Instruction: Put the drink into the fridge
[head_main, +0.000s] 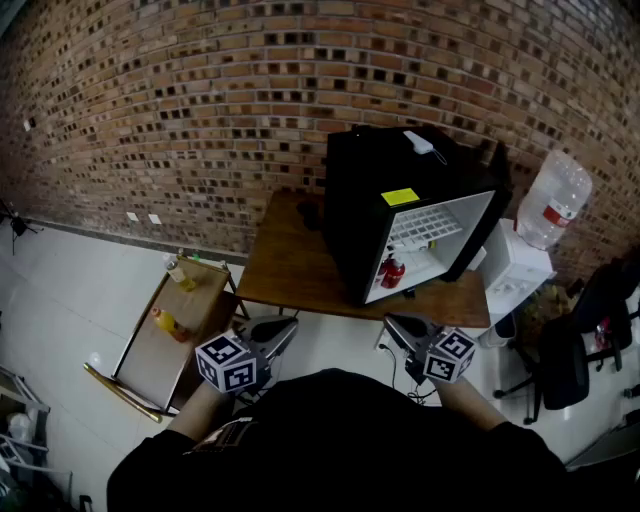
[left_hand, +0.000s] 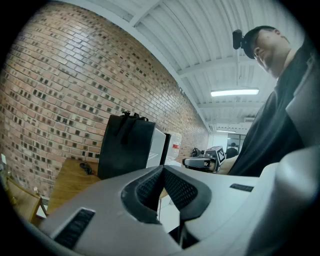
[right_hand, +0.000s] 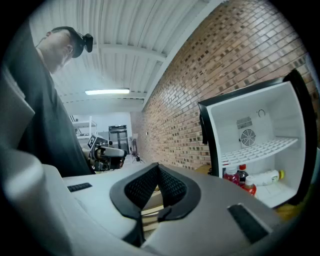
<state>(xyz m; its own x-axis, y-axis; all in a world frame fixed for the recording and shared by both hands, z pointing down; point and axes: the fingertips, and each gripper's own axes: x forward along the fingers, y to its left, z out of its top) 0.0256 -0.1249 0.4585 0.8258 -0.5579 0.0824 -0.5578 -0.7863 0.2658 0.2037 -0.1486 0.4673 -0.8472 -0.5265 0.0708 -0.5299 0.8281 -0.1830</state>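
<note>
Two tools are being held low and close to the person's body, off the near edge of the worktop (head_main: 290, 265): the left tool (head_main: 273, 338) and the right tool (head_main: 404, 330), well apart. The jaws of each are being pressed together, with nothing between the pads. A black fridge (head_main: 355, 200) is being carried on the worktop's right half, with its door (head_main: 492, 195) swung open. Red drink bottles (head_main: 392, 271) are being stored upright on the fridge floor, under a white wire shelf (head_main: 425, 228). Beside the worktop's left edge, an orange drink (head_main: 168, 322) and a pale bottle (head_main: 180, 272) are being carried by a low wooden stand (head_main: 150, 355), the pale one at its far end.
</note>
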